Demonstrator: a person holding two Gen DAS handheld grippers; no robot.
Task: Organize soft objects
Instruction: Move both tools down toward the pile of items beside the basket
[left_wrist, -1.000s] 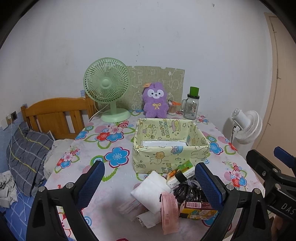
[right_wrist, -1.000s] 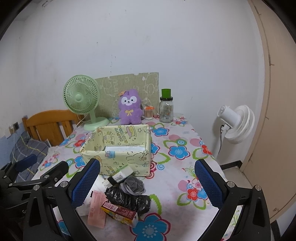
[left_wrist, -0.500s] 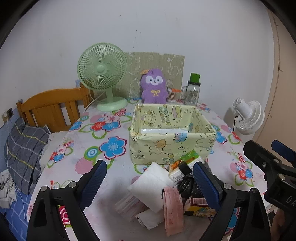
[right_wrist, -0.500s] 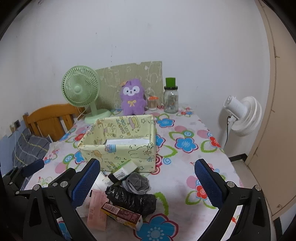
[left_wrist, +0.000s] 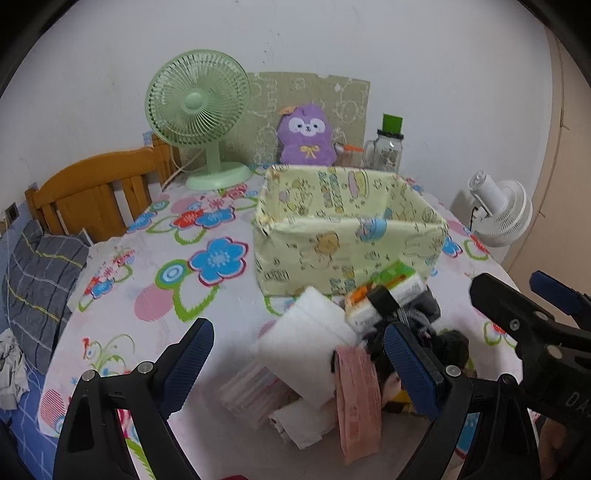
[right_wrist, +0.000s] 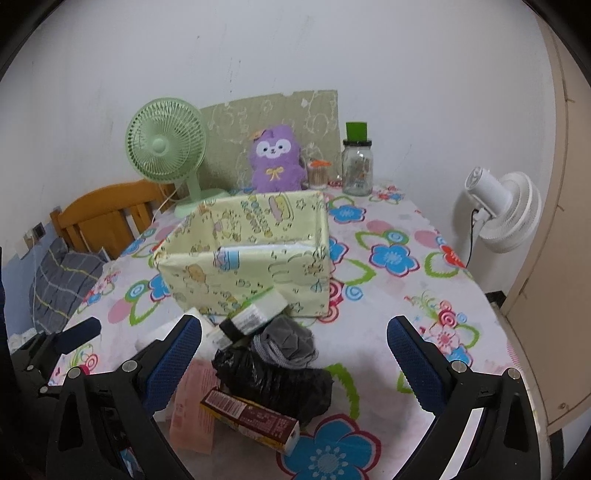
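A heap of soft things lies on the flowered tablecloth (right_wrist: 399, 306), just in front of a yellow fabric box (right_wrist: 255, 258): a white packet (left_wrist: 314, 347), a pink packet (left_wrist: 356, 398), a black bag (right_wrist: 273, 380) and a grey cloth (right_wrist: 286, 341). We hold our left gripper (left_wrist: 299, 365) and right gripper (right_wrist: 293, 362) over the heap, both spread wide and empty. Since a second ago both have moved closer; the box looks larger. We cannot read any packet's print. "DA" shows on the right gripper.
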